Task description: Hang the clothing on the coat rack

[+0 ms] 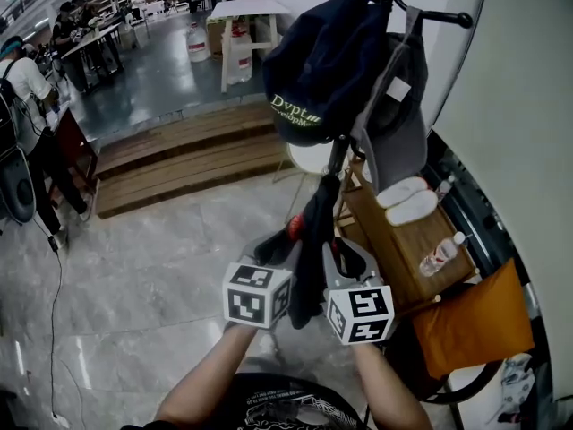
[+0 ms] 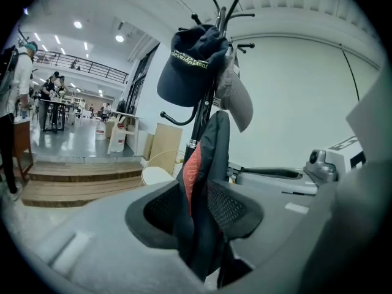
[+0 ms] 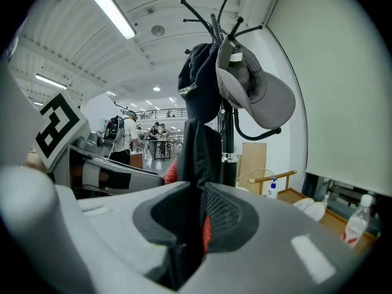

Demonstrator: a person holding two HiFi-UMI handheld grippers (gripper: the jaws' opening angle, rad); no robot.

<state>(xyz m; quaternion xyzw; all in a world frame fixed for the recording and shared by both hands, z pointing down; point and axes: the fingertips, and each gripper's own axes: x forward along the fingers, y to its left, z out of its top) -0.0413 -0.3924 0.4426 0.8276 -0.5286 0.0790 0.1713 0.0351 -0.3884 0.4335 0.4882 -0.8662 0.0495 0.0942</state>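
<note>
- Grey stone floor (image 1: 152, 267) fills the head view from 6 to 9 o'clock
- Wooden steps (image 1: 179, 159) run across at 10 to 11 o'clock, beyond the floor
- Coat rack (image 3: 228, 133) stands at 1 o'clock in the head view, its dark pole upright and its hooks fanning out at the top
- Orange cushion (image 1: 474, 321) lies at 4 o'clock, beside a low wooden table (image 1: 394, 240) at 3 o'clock
- Navy cap (image 1: 322, 61) with pale green lettering hangs on the rack at 12 o'clock
- Grey cap (image 1: 398, 119) hangs just to its right, at 1 o'clock
- Black garment (image 1: 313, 240) with a red patch hangs in a narrow upright fold against the pole, below both caps, between the two tools; what its top end rests on cannot be made out
- Left gripper (image 2: 195, 204) is released: its jaws stand wide, with the fabric hanging loose between them
- Right gripper (image 3: 199, 216) is clenched on the garment, its jaws close together with the fabric pinched between the pads
- Plastic bottle (image 1: 440, 255) lies on the table at 3 o'clock
</note>
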